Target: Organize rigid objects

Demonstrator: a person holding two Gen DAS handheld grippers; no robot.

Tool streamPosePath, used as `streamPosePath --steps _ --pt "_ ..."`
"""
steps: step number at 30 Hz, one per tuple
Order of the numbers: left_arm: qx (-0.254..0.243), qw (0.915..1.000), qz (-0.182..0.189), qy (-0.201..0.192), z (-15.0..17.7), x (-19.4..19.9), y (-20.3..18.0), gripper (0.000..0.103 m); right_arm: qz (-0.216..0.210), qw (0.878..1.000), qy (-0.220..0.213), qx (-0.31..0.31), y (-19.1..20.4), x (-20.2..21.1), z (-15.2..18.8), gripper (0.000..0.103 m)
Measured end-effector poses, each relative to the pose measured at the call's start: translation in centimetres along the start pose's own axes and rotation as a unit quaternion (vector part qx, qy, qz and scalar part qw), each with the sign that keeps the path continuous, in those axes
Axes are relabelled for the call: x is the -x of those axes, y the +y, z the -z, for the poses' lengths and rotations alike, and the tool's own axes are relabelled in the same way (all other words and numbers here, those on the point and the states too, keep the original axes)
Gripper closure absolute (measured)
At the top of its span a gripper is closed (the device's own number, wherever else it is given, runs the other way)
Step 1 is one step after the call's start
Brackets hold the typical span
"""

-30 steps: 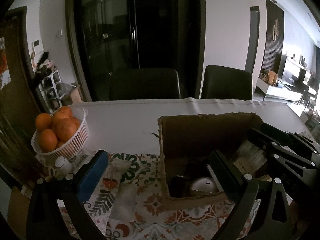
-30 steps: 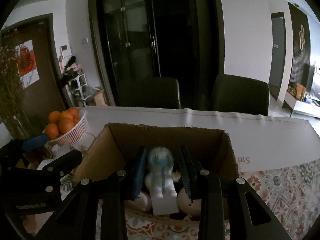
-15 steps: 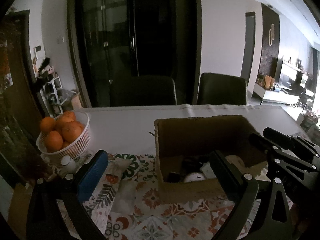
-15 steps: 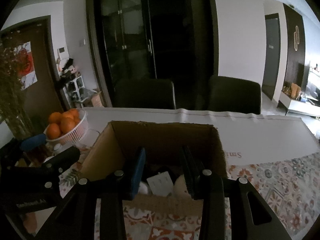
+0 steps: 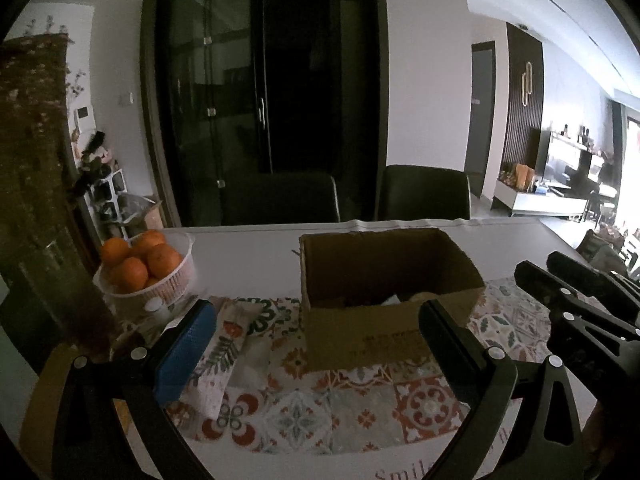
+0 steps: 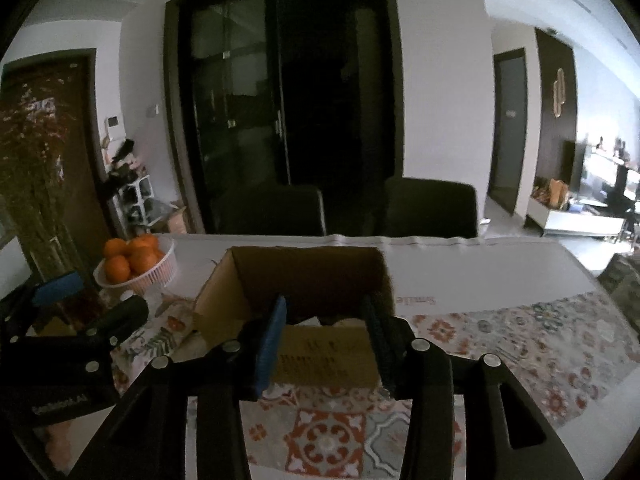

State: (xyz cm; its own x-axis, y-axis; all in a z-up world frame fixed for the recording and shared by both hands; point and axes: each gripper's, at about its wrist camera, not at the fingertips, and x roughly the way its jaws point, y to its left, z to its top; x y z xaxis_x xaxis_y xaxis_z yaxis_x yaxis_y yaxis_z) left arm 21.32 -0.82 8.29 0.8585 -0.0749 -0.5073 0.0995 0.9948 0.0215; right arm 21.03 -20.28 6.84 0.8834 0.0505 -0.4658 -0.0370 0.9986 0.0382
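An open cardboard box (image 5: 384, 300) stands on the patterned mat (image 5: 320, 408); it also shows in the right wrist view (image 6: 320, 344). Only pale tops of the things inside show over its near wall. My left gripper (image 5: 316, 344) is open wide and empty, in front of and left of the box. My right gripper (image 6: 326, 340) is open and empty, level with the box's near wall and apart from it. The right gripper shows at the right of the left wrist view (image 5: 576, 304).
A white basket of oranges (image 5: 148, 276) stands at the left, with a small white bottle (image 5: 156, 308) in front of it. A folded patterned cloth (image 5: 224, 340) lies left of the box. Two dark chairs (image 5: 424, 192) stand behind the table. A dried plant (image 5: 36, 160) is at far left.
The right gripper let go of the white plush figure into the box and opened. Both grippers have pulled back and up from the box.
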Motion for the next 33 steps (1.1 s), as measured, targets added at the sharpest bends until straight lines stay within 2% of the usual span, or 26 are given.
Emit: streamPosePath --steps 7,15,22,26,33 --pt "-0.007 0.9995 -0.011 -0.028 2.3 4.4 -0.6 0.0 0.01 1.0 -0.023 0.002 0.4 4.8 2.0 0.048" --pt "-0.02 0.9981 -0.025 -0.053 4.3 8.0 -1.4 0.0 0.009 1.0 -0.019 -0.014 0.1 7.5 4.4 0.035" --pt "-0.032 0.9976 -0.024 -0.057 5.6 9.6 -2.1 0.0 0.017 1.0 -0.018 -0.014 -0.1 9.1 6.0 0.012" --pt "-0.034 0.9975 -0.025 -0.056 6.1 9.8 -2.4 0.0 0.02 1.0 -0.012 -0.021 -0.3 9.5 6.8 0.006" --pt "-0.029 0.9979 -0.016 -0.055 6.7 10.4 -2.4 0.0 0.026 0.999 -0.007 -0.03 -0.5 10.1 7.6 0.002"
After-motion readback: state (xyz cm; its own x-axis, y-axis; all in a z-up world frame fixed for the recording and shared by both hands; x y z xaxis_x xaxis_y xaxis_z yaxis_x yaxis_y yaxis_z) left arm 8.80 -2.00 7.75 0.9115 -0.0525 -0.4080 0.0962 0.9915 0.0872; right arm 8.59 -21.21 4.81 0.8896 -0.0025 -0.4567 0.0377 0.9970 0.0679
